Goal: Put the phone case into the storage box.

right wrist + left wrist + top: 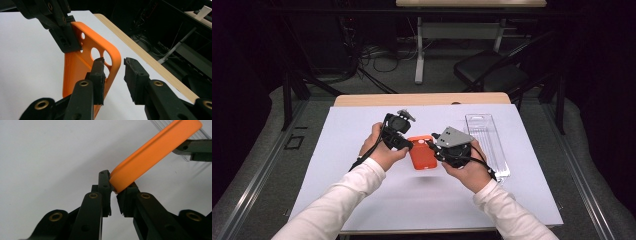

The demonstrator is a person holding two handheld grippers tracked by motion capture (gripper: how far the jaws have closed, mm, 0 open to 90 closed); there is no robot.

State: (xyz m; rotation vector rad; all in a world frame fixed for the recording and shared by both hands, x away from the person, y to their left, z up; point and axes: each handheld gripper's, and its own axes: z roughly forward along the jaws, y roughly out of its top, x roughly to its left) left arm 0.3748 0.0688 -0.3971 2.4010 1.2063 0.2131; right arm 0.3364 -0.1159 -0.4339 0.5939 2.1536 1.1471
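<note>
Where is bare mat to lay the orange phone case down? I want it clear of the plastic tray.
The white mat lies bare left of the left gripper and near the front edge. It is crowded on the right, where the clear plastic tray lies by the right gripper reaching the orange phone case.

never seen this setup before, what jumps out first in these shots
The bright orange phone case stands out first, held up over the middle of the white table cover between the two hand-held grippers. The left gripper is clamped on one edge of it, while the right gripper has one jaw by the camera holes and a gap to the other. To the right lies a clear plastic package.
</note>
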